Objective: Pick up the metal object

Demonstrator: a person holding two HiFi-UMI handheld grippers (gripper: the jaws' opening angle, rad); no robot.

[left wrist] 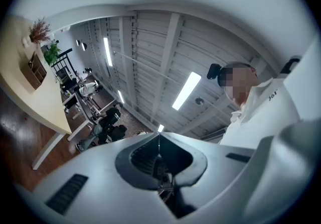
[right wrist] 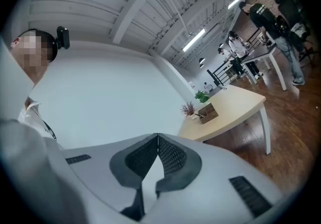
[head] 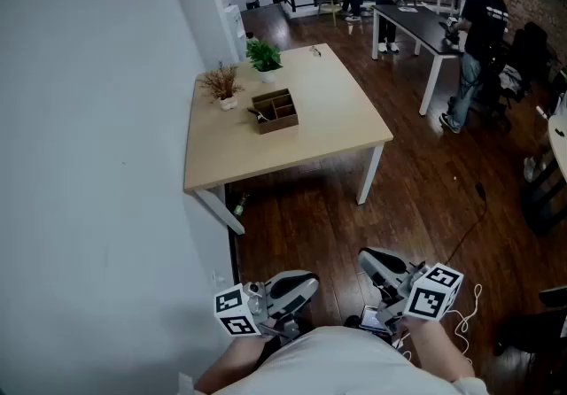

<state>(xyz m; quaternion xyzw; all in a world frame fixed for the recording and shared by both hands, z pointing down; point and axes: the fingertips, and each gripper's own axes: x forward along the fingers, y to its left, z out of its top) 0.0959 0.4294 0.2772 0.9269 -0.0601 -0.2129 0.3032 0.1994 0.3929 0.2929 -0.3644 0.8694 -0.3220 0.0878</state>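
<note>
**A:** Closest in, white shirt front (head: 345,362) at the bottom of the head view, with both tools tucked against it: left gripper (head: 299,285) and right gripper (head: 372,262). What step are we on?

**B:** The approach, I'd judge, and barely begun. Nothing is picked up. Well ahead of both grippers stands the pale wooden table with white legs (head: 341,123), with dark plank floor (head: 416,198) in between.

**A:** And the jaws?

**B:** In the left gripper view the tips are pressed together with nothing between them, pointing up at ceiling beams. The right gripper view shows the same: ribbed pads meeting at the tip, nothing pinched. Neither gripper touches anything.

**A:** Where's the metal object?

**B:** Somewhere on that table, far beyond the grippers. Going down in size, there's a brown wooden compartment box (head: 275,110) with a dark item lying in one section. Then a leafy green potted plant (head: 264,57) and a dried reddish sprig in a small white pot (head: 221,83). Last, a small thin glinting item (head: 314,51) lies by the far edge. My guess is the target is that one or the piece in the box, but it's too small to tell.

**A:** Next move?

**B:** Close in on the table and extend one gripper. Spread its jaws before lowering, and come in low and square if the thing lies flat.
</note>
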